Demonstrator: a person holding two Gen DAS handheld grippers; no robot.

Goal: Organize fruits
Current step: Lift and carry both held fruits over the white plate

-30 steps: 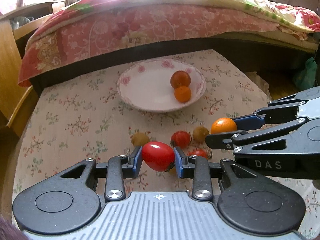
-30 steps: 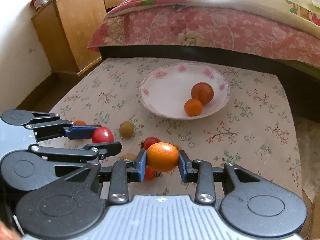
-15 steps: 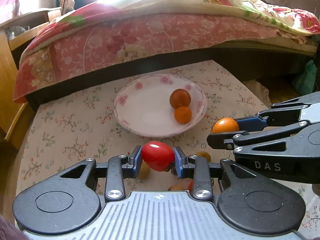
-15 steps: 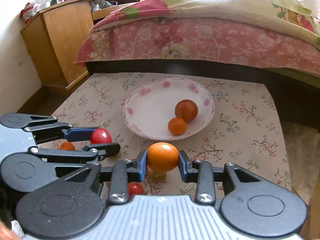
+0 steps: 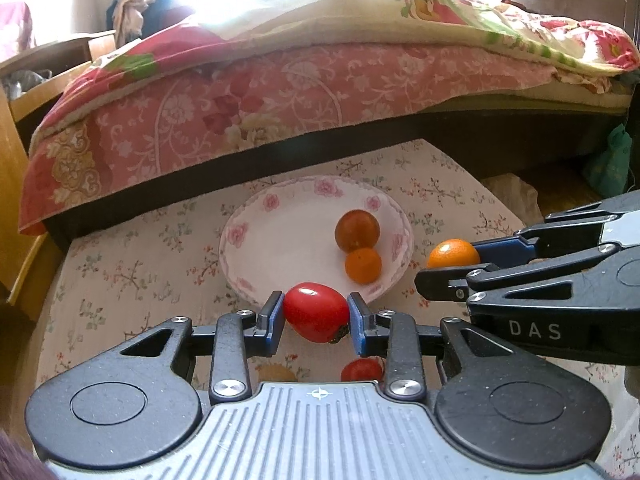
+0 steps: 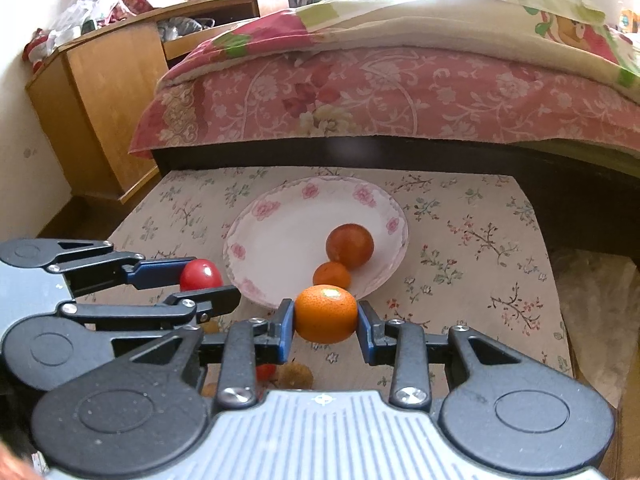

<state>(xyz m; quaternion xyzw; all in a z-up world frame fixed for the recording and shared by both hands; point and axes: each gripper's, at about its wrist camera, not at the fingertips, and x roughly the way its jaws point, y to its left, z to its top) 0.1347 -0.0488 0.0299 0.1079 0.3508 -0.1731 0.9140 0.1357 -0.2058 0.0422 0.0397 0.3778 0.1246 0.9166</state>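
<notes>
My left gripper is shut on a red tomato, held in the air just before the near rim of the white floral plate. To its right, my right gripper is shut on an orange tangerine, also near the plate's front edge. Each gripper shows in the other view: the right gripper with the tangerine, the left gripper with the tomato. On the plate lie a dark red fruit and a small tangerine.
The low table wears a floral cloth. More small fruits lie on it under the grippers: a red one and a yellowish one. A bed with a pink quilt runs behind the table; a wooden cabinet stands at the left.
Both grippers, each holding its fruit, have risen and moved forward toward the plate. The loose fruits on the cloth have slid down beneath the grippers in view.
</notes>
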